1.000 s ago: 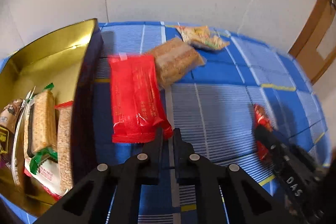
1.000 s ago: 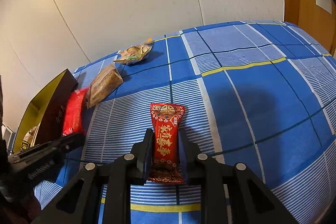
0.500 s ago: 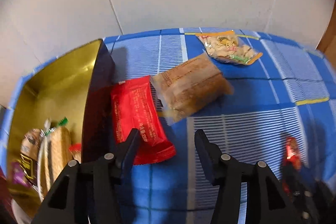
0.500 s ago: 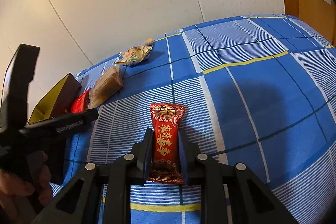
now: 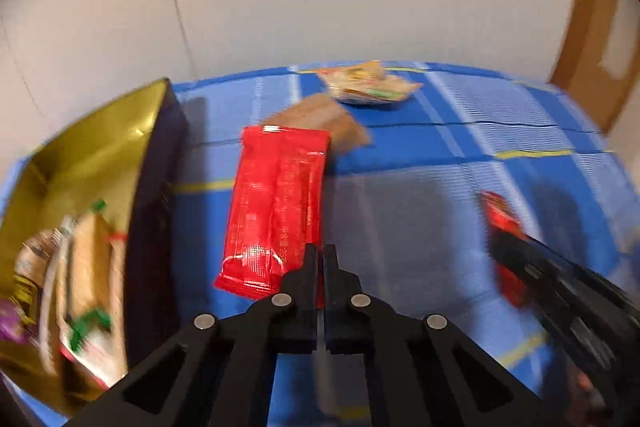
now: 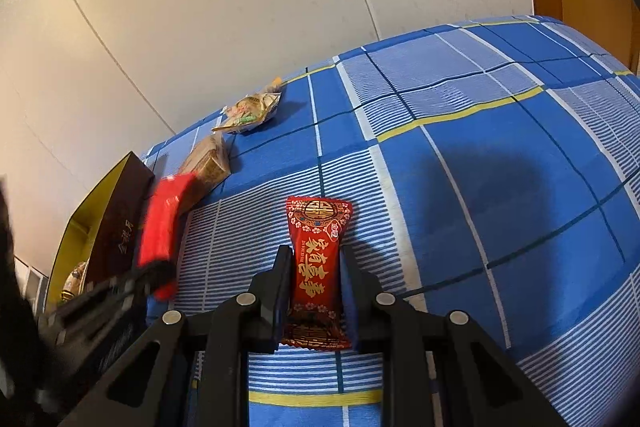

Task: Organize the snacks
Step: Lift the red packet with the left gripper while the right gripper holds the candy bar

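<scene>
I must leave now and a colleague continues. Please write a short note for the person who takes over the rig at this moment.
Left gripper: jaws have just closed, pinching the near edge of the plain red flat foil packet, beside the gold-lined dark box.
Right gripper: shut on the red candy packet with gold characters, lying on the blue checked cloth.
Done: several snacks in the box.
Left: both red packets, the brown wrapped cake, the clear mixed-snack bag.

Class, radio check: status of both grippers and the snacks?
Left gripper shut on plain red packet. Right gripper clamps patterned red packet. Gold box alongside, path clear.
</scene>
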